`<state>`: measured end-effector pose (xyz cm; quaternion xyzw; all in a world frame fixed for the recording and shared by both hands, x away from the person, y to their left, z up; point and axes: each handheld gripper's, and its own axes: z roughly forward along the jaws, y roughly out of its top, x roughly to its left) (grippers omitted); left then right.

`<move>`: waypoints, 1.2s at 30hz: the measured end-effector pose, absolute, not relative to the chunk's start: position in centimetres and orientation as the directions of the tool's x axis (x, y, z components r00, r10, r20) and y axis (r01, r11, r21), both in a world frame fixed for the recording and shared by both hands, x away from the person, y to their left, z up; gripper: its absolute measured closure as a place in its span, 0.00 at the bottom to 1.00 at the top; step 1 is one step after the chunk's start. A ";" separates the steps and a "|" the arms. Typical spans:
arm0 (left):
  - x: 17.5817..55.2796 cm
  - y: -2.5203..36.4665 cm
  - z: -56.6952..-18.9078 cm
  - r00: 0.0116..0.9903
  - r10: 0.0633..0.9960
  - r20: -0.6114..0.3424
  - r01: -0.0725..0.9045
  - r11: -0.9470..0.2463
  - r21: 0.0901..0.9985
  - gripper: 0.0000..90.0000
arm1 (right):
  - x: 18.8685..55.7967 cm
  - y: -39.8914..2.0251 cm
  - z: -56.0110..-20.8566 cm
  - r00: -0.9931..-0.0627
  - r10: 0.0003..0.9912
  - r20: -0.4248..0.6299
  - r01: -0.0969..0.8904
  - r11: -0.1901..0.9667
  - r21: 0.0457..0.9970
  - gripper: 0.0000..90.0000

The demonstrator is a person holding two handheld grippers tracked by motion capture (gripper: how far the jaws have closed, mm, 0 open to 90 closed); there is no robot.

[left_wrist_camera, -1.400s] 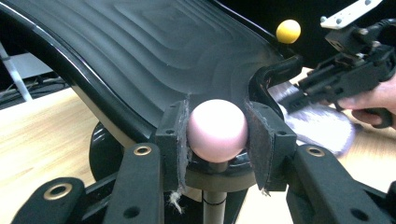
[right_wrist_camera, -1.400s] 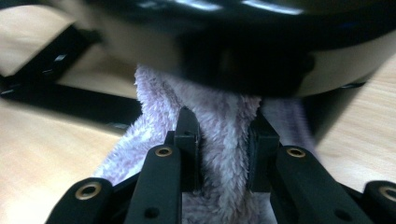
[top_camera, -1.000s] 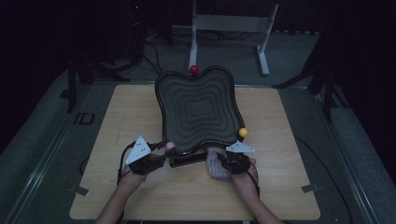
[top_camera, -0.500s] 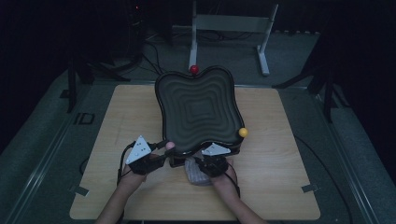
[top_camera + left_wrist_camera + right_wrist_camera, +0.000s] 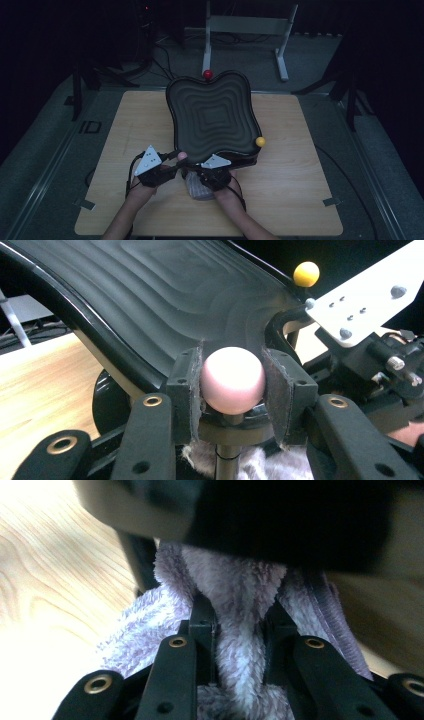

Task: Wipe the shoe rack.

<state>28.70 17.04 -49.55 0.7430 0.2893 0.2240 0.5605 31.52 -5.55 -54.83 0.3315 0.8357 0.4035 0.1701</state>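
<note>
You are clenching your left claw (image 5: pixel 232 382) on the pink ball knob (image 5: pixel 232 380) to steady the black rippled tray (image 5: pixel 212 112), while your right claw (image 5: pixel 239 625) is gripping the fluffy lilac cloth (image 5: pixel 240 655) for wiping.

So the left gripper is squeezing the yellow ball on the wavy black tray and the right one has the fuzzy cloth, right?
Not quite: the left gripper squeezes the pink ball, as the left gripper view shows. The yellow ball sits free at the wavy black tray's other corner. The right gripper does have the fuzzy cloth.
</note>
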 end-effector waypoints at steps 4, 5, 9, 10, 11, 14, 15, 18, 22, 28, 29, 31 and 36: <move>28.7 17.0 -49.6 0.733 0.680 0.008 0.178 -0.204 0.963 0.67 | 31.8 -7.1 -54.8 -0.713 0.701 -0.028 0.418 0.457 0.785 0.81; 28.7 17.0 -49.6 0.733 0.681 0.008 0.178 -0.203 0.963 0.67 | 31.8 -7.4 -54.8 -0.709 0.705 -0.028 0.422 0.456 0.784 0.81; 28.7 17.1 -49.6 0.733 0.680 0.008 0.177 -0.202 0.963 0.67 | 32.2 -9.2 -54.8 -0.689 0.724 -0.021 0.437 0.438 0.786 0.81; 28.7 17.1 -49.6 0.733 0.680 0.007 0.177 -0.201 0.963 0.67 | 32.3 -9.6 -54.8 -0.684 0.729 -0.023 0.439 0.436 0.786 0.81; 28.7 17.1 -49.6 0.734 0.679 0.006 0.178 -0.201 0.963 0.67 | 32.4 -10.1 -54.8 -0.679 0.734 -0.027 0.439 0.436 0.786 0.81; 28.7 17.1 -49.6 0.735 0.678 0.007 0.176 -0.201 0.964 0.67 | 32.6 -11.3 -54.8 -0.666 0.745 -0.027 0.446 0.427 0.787 0.81; 28.7 17.1 -49.6 0.735 0.678 0.006 0.176 -0.200 0.964 0.67 | 32.7 -11.7 -54.8 -0.661 0.750 -0.024 0.449 0.421 0.788 0.81; 28.8 17.1 -49.6 0.736 0.677 0.002 0.178 -0.196 0.964 0.67 | 32.8 -12.7 -54.8 -0.644 0.764 -0.032 0.456 0.418 0.786 0.81; 28.8 17.2 -49.7 0.737 0.676 -0.001 0.178 -0.193 0.965 0.67 | 33.3 -14.2 -54.7 -0.623 0.782 -0.030 0.470 0.404 0.785 0.81; 28.8 17.2 -49.7 0.738 0.675 -0.002 0.177 -0.191 0.965 0.67 | 34.0 -17.1 -54.6 -0.569 0.822 -0.018 0.504 0.366 0.782 0.81; 28.8 17.2 -49.7 0.738 0.674 -0.001 0.177 -0.192 0.965 0.67 | 34.2 -17.6 -54.6 -0.564 0.826 -0.016 0.506 0.361 0.783 0.81; 28.8 17.2 -49.7 0.739 0.674 0.000 0.176 -0.193 0.965 0.67 | 34.3 -18.4 -54.6 -0.560 0.828 -0.001 0.514 0.348 0.784 0.81; 28.8 17.1 -49.6 0.738 0.675 0.001 0.177 -0.196 0.964 0.67 | 34.1 -18.4 -54.6 -0.563 0.826 -0.020 0.497 0.358 0.790 0.81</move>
